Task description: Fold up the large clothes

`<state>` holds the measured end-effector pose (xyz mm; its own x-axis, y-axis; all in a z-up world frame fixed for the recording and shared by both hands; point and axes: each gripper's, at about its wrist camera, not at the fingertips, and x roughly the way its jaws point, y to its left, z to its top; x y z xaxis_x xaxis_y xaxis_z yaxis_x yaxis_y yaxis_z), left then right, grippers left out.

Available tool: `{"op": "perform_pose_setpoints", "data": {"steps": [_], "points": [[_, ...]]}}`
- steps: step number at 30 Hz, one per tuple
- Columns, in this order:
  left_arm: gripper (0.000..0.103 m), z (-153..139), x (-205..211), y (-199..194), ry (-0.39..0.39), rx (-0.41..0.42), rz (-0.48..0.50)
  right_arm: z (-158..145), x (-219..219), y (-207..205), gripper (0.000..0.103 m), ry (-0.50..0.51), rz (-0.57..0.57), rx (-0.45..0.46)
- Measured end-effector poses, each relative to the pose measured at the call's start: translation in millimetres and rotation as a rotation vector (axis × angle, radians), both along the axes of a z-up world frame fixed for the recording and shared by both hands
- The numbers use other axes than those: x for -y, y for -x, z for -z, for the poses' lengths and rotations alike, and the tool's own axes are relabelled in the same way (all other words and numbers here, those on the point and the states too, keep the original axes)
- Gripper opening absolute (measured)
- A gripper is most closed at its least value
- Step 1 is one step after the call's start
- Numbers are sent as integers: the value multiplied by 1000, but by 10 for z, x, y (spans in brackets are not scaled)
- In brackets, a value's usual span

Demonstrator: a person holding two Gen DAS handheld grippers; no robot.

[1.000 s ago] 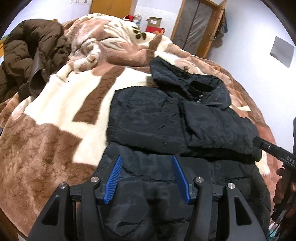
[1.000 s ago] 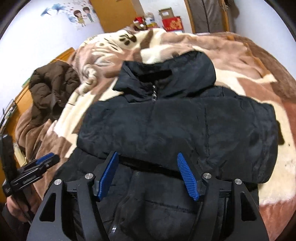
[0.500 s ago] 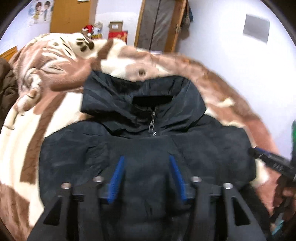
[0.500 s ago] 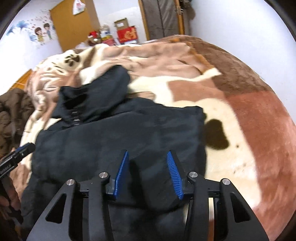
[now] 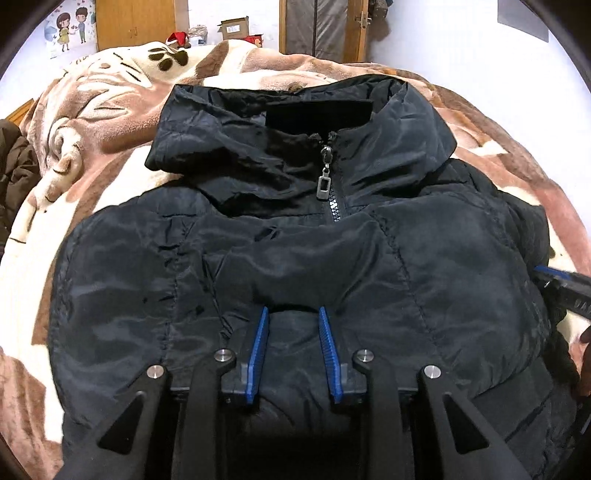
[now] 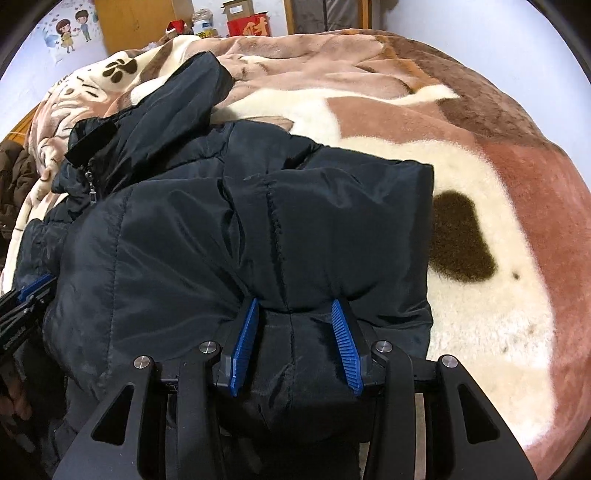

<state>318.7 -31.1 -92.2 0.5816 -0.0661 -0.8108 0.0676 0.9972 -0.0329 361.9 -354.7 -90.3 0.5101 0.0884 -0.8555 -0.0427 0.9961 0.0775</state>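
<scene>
A black hooded puffer jacket (image 5: pixel 295 251) lies front up on the bed, zipper pull (image 5: pixel 325 182) at the collar, sleeves folded across the chest. My left gripper (image 5: pixel 293 314) is shut on a bunched fold of the jacket near its lower middle. My right gripper (image 6: pixel 293 306) is shut on a thick fold of the jacket (image 6: pixel 258 229) at its right side. The right gripper shows at the right edge of the left wrist view (image 5: pixel 565 284); the left gripper shows at the left edge of the right wrist view (image 6: pixel 26 299).
The jacket rests on a brown and cream plush blanket (image 6: pixel 480 184) covering the bed. A brown puffer coat (image 5: pixel 14 173) lies at the left. Boxes (image 6: pixel 247 20) and wooden doors (image 5: pixel 133 22) stand beyond the bed's far end.
Both grippers moved forward over the jacket, carrying its lower part up over the chest, and their jaws narrowed from wide open to closed on folds of fabric.
</scene>
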Motion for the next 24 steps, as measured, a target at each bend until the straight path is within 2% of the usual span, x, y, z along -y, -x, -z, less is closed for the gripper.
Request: {"op": "perform_pose_setpoints", "data": {"steps": [4,6,8,12,15,18,21,24], "points": [[30,-306,-169,-8,84,26,-3,-430,223,54,42,-26,28,115],[30,-448,-232,-76,87,74,-18,-487,334,-26,42,-24,55,122],[30,-481,-267,-210,75,88,-34,-441,450,-165,42,-10,86,109],[31,-53,-230,-421,19,-26,-35,-107,555,-387,42,-18,99,17],[31,160,-185,-352,-10,7,-7,131,556,-442,46,-42,98,-24],[31,198,-212,-374,28,1,-31,236,574,-447,50,-64,115,-34],[31,70,-222,-388,8,-7,-16,85,619,-428,50,-85,145,-34],[31,-226,-370,-257,58,29,-22,-296,501,-208,49,-40,118,62]]}}
